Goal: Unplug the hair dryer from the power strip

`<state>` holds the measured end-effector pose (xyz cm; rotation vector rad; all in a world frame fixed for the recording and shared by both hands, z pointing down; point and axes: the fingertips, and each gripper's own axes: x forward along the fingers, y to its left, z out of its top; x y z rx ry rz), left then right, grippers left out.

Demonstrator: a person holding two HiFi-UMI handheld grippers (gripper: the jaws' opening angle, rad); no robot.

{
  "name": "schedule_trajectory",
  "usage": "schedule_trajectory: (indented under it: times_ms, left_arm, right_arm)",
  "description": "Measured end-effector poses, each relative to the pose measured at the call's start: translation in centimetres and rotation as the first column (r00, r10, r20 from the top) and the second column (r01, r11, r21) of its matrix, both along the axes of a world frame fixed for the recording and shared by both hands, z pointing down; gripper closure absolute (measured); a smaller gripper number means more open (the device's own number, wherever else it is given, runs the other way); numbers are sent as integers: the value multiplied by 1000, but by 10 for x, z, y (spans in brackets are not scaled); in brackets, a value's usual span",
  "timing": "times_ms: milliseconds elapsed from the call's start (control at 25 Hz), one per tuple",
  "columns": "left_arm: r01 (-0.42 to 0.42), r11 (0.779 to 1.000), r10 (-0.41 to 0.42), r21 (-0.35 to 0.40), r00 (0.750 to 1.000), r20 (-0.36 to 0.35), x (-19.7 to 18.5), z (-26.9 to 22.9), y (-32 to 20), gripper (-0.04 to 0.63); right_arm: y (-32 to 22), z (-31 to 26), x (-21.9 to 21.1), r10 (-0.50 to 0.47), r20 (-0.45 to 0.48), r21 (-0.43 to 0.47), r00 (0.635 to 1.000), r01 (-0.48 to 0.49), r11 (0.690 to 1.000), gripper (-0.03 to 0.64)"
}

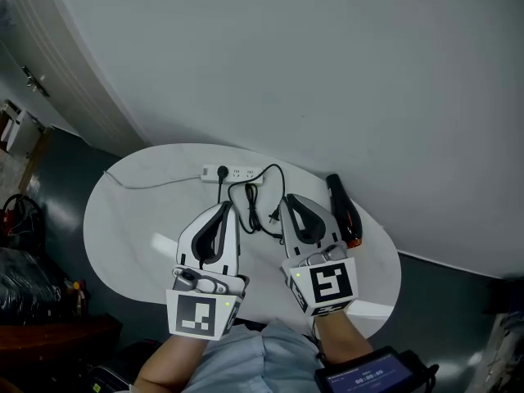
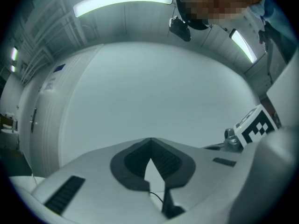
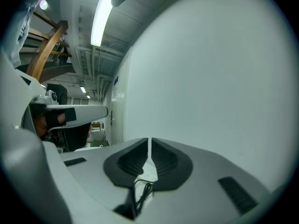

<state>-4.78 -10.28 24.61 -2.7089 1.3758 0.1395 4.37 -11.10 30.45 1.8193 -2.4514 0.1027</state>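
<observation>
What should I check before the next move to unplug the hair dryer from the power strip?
1. Black plug out of the white power strip: not ok, looks still inserted.
2. Left gripper empty, jaws together: ok.
3. Right gripper empty, jaws nearly together: ok.
4. Black and red hair dryer lying on the white oval table: ok.
5. Looped black cord free of both grippers: cannot tell, partly hidden.

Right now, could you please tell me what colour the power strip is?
The power strip is white, clearest in the head view.
</observation>
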Motion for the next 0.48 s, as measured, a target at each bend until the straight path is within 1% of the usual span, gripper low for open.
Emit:
schedule_trajectory:
  times_ms: [40, 160, 200, 240, 360, 480]
  left_arm:
    - [0, 1000, 0, 7, 1000, 1, -4, -5, 0, 597]
    - [21, 999, -23, -33, 999, -38, -18, -11, 2, 598]
    - [26, 999, -27, -33, 999, -45, -23, -13, 2, 597]
    - [27, 999, -28, -19, 999, -43, -28, -15, 3, 597]
    - [17, 998, -17, 66, 1000, -8, -37, -21, 3, 598]
    - [10, 997, -9, 82, 1000, -12, -42, -23, 5, 598]
  right_arm:
    - [2, -5, -4, 6, -1, 16, 1000, -6, 1000, 597]
    - [11, -16, -19, 6, -6, 55, 1000, -6, 998, 603]
    - [14, -18, -23, 3, -6, 62, 1000, -3, 998, 606]
    - [16, -19, -28, -2, -8, 67, 1000, 2, 998, 607]
    - [19, -21, -37, -5, -12, 75, 1000, 6, 997, 609]
    - [21, -26, -45, -8, -30, 90, 1000, 11, 996, 611]
